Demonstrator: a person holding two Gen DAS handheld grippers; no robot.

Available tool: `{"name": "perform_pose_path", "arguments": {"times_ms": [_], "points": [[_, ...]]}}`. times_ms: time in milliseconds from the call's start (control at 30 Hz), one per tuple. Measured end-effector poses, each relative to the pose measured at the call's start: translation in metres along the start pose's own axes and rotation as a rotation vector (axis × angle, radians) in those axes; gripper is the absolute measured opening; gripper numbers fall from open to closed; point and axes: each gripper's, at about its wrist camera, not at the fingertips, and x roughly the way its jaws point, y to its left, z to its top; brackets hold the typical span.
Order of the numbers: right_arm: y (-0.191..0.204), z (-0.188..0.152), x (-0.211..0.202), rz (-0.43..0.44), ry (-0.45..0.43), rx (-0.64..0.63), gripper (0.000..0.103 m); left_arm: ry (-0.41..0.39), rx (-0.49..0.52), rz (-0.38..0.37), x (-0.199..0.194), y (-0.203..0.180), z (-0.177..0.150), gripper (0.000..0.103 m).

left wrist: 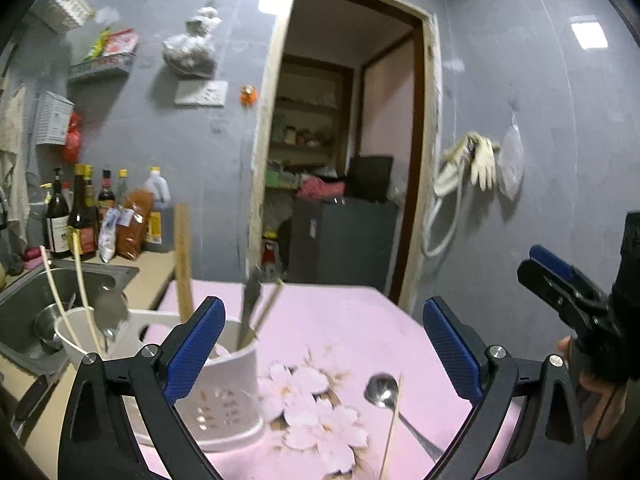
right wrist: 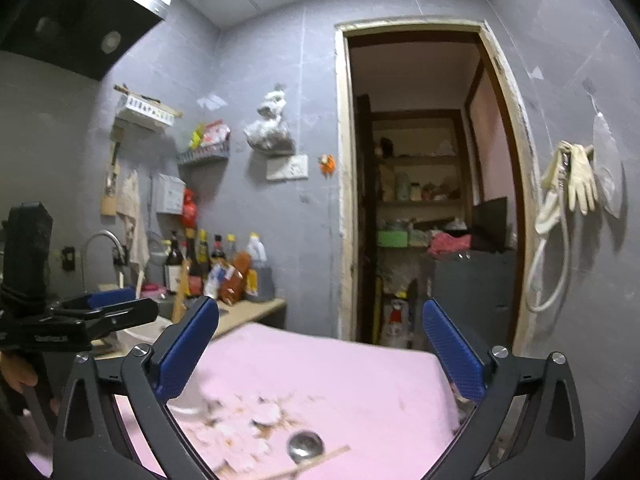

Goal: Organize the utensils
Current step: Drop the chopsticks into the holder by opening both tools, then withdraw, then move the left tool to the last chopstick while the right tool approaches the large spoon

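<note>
1. Partly done, I judge: the holder [left wrist: 224, 384], just left of the left tool [left wrist: 320, 352], already has chopsticks [left wrist: 260, 316] and more utensils standing in it.
2. Left to do: a spoon [left wrist: 382, 390] and a stick [left wrist: 394, 424] lie ahead between the tool's fingers.
3. Both left tool and right tool [right wrist: 320, 356] gape wide, gripping nothing.
4. The tabletop [left wrist: 344, 320] wears pink floral cloth; a sink [left wrist: 24, 300], bottles [left wrist: 84, 216] and a doorway [left wrist: 344, 140] lie beyond.

a: where do the two views sit?
b: both ride low and close over the pink table [left wrist: 352, 320], side by side, facing the doorway [left wrist: 344, 140].
a: shared?
b: table, doorway, the spoon [right wrist: 306, 445].
</note>
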Motion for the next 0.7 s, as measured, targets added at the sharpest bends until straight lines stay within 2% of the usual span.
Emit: {"name": "perform_pose_path", "arguments": {"times_ms": [300, 567, 700], "points": [[-0.024, -0.03, 0.007, -0.028, 0.175, 0.029, 0.103, 0.153, 0.03, -0.028, 0.028, -0.018, -0.035, 0.097], [-0.038, -0.054, 0.024, -0.037, 0.356, 0.061, 0.103, 0.346, 0.034, -0.075, 0.055, -0.025, -0.061, 0.097], [-0.045, -0.065, 0.035, -0.042, 0.446, 0.083, 0.099, 0.415, 0.038, -0.092, 0.068, -0.029, -0.068, 0.096]]}}
